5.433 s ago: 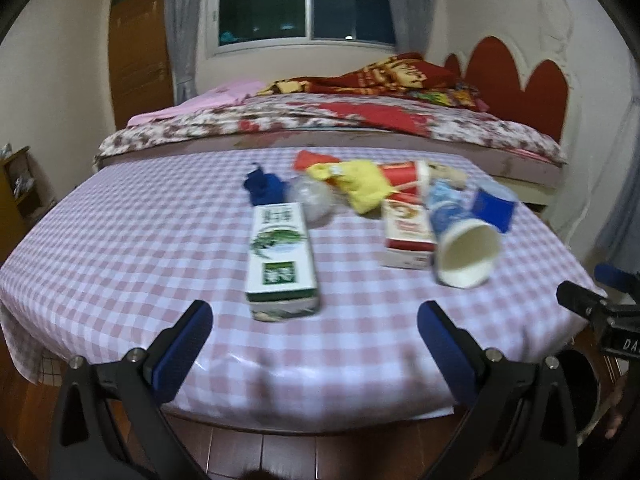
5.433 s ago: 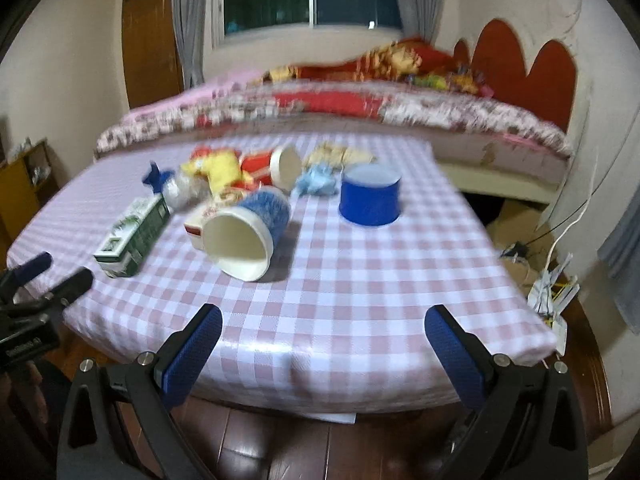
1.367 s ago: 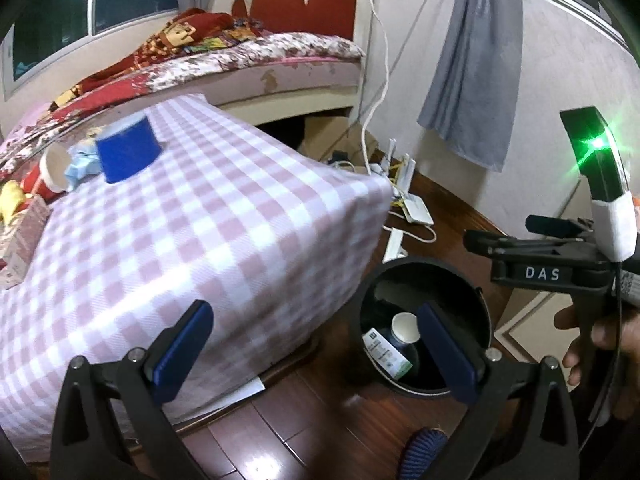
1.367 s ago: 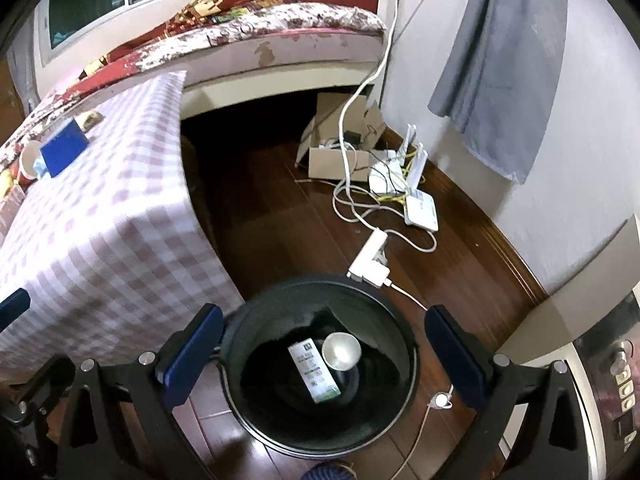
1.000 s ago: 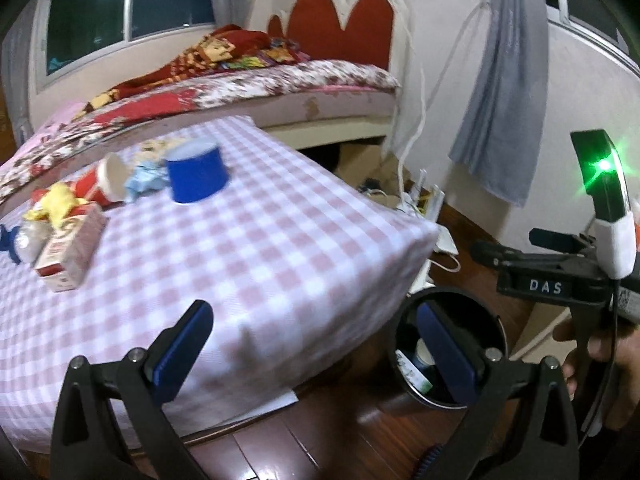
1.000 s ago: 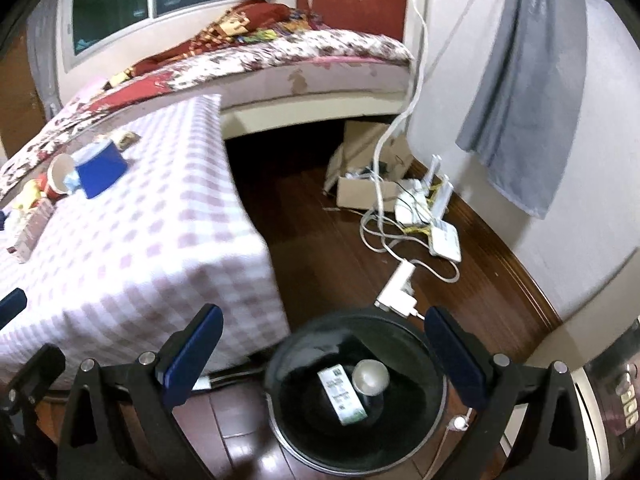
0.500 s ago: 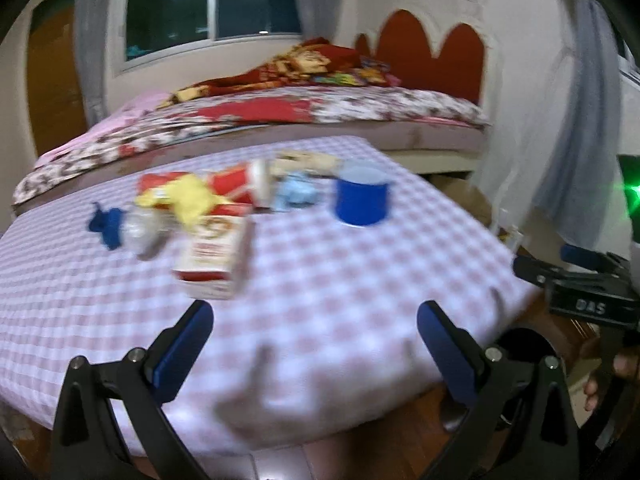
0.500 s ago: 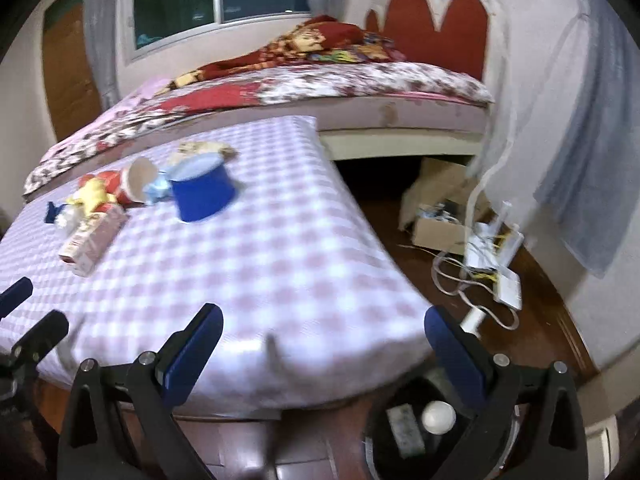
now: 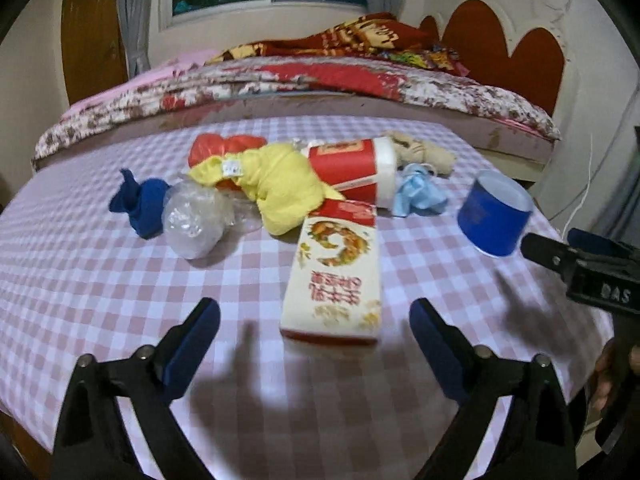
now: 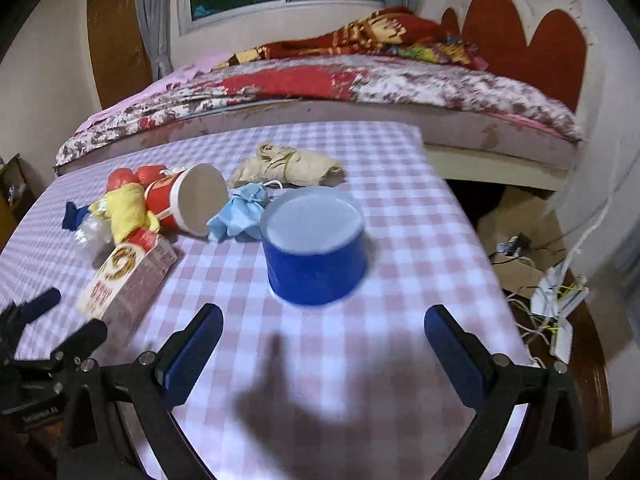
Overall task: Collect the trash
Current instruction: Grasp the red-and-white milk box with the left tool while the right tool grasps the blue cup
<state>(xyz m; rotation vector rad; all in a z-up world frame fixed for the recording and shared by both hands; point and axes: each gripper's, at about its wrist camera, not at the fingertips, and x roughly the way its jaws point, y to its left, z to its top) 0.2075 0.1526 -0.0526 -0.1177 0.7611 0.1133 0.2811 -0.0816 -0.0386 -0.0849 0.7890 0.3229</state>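
left wrist view: left gripper [image 9: 314, 330] fingers wide apart, empty, flat red-and-white carton [image 9: 335, 270] between them; right gripper [image 10: 323, 338] equally spread before upside-down blue paper cup [image 10: 314, 246], probably next picks.

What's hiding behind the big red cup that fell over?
Behind the red cup lies a crumpled beige wrapper, with a red bag farther left. The yellow cloth covers the cup's near side, so anything under it is hidden.
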